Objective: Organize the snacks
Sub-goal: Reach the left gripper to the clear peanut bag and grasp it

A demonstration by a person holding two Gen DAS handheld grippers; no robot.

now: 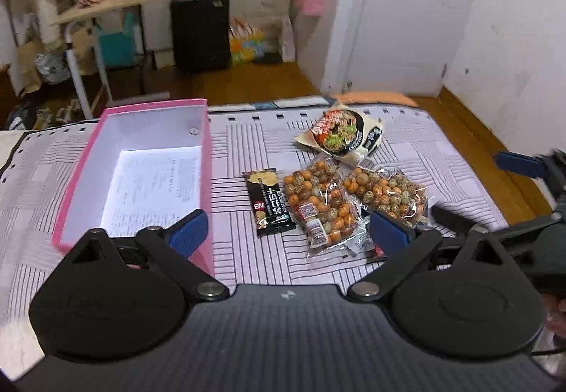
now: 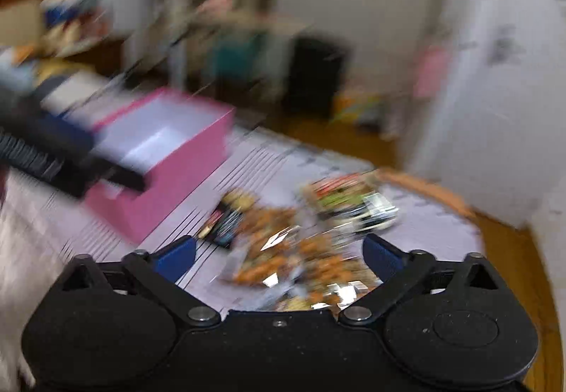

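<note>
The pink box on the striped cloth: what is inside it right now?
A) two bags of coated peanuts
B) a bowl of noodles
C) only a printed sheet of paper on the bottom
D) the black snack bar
C: the pink box holds only a printed sheet; every snack lies outside on the cloth.

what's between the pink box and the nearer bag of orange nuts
In the left wrist view, the black snack bar lies on the striped cover between the pink box and the nearer nut bag, apart from the box.

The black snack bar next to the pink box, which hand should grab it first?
Probably left. The left gripper is open with the black snack bar just ahead, beside the pink box.
</note>
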